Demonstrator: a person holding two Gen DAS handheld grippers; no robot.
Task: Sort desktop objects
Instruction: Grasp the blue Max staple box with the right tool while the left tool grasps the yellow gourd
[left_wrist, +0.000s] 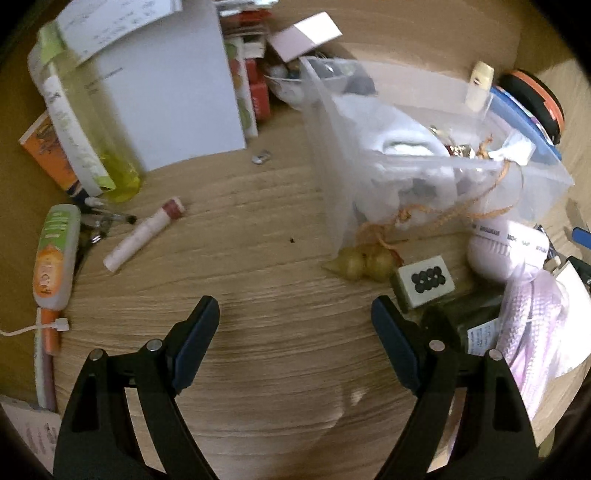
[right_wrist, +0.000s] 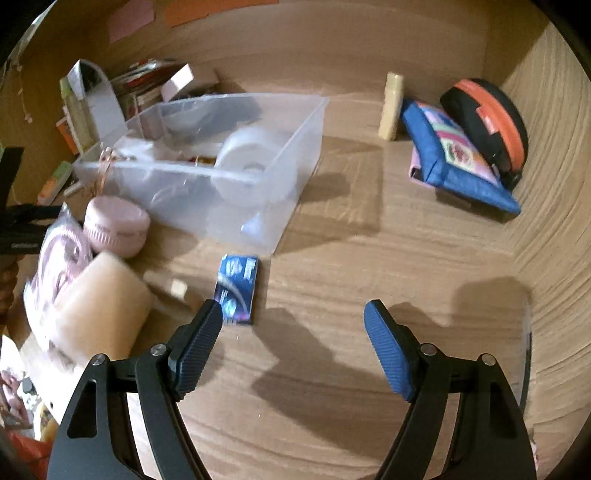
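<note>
Both claws are spread wide with nothing between the blue pads, so I'm holding zilch right now. Left gripper (left_wrist: 295, 317) hangs over bare wood desk (left_wrist: 258, 266), right gripper (right_wrist: 293, 317) does the same over its side of the desk (right_wrist: 369, 258)

Stuff to sort: the clear plastic bin (left_wrist: 424, 177) sits ahead and to the right of my left claw, already with a white roll, some small bits and an orange string spilling over its near wall. From the right wrist view the same bin (right_wrist: 295, 155) is up ahead on the left. Just in front of the bin on the left cam there's a mahjong tile (left_wrist: 424, 282) close to my right finger, touching a little clump of green beads (left_wrist: 360, 264). A white lip balm tube (left_wrist: 142, 234) lies well off to the left, near an orange-green tube (left_wrist: 55, 258) at the desk edge

On the right cam a blue packet (right_wrist: 236, 290) lies flat just beside my left fingertip, in front of the bin. A pink round jar (right_wrist: 116, 225) is next to the bin's left corner. Far back right: a blue pouch (right_wrist: 454, 158) leaning against an orange-black case (right_wrist: 491, 125)
</note>
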